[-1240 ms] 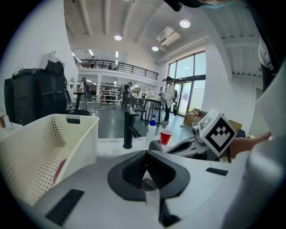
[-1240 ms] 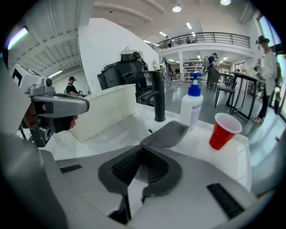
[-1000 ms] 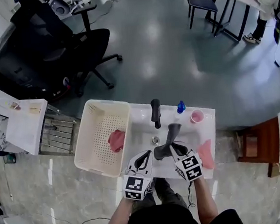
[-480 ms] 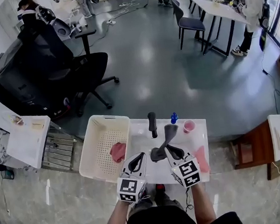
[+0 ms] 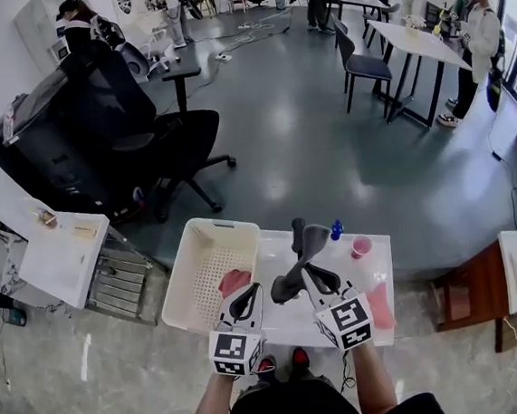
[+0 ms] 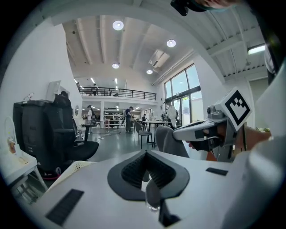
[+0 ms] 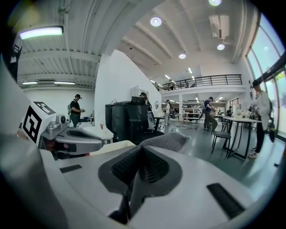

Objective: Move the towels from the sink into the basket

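grey towel (image 5: 309, 242) is pinched in the closed right gripper (image 5: 305, 277) above the white sink (image 5: 378, 255); left gripper (image 5: 248, 295) shut, empty (a pink towel (image 5: 234, 281) lies in the basket (image 5: 194, 270)); glossy office floor (image 5: 306, 133).

Basket (image 5: 193, 285): open top, floor mostly bare, pink towel (image 5: 235, 281) at its near right corner. Faucet (image 5: 296, 227), blue bottle (image 5: 335, 230), pink cup (image 5: 361, 247): upright along counter (image 5: 379, 258) rear edge. Left gripper (image 5: 251, 291): near basket's right rim.
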`<state>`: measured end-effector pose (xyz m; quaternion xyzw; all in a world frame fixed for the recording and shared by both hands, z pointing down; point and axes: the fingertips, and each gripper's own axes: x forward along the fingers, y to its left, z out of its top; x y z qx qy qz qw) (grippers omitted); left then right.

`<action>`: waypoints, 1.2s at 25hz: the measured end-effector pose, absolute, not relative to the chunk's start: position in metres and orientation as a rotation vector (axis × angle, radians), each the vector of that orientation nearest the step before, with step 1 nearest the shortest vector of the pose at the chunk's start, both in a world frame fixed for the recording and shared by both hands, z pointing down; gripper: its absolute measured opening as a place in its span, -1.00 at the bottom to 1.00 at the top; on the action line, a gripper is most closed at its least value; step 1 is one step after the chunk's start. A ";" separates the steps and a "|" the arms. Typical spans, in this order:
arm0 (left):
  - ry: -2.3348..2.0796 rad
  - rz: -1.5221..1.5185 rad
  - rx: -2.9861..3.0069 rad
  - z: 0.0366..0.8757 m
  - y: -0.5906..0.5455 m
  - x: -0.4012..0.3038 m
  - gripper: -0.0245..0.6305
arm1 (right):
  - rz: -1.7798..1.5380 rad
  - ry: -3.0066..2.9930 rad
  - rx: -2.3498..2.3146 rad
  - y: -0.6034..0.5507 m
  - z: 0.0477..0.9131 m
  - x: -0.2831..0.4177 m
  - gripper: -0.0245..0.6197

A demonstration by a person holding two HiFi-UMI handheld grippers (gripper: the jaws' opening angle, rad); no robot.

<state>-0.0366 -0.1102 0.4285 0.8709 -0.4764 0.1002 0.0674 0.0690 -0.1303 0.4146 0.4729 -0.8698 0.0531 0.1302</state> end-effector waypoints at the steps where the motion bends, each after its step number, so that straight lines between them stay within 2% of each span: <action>1: -1.452 0.301 2.622 0.426 -0.110 -0.043 -0.90 | 0.136 -2.541 1.370 -0.132 0.408 0.064 -0.80; 17: -1.757 0.235 2.445 0.411 -0.087 -0.153 -0.90 | -0.086 -2.728 1.232 -0.148 0.330 -0.026 -0.80; 30: -1.911 0.199 2.311 0.410 -0.062 -0.216 -0.90 | -0.044 -2.800 1.034 -0.140 0.345 -0.109 -0.80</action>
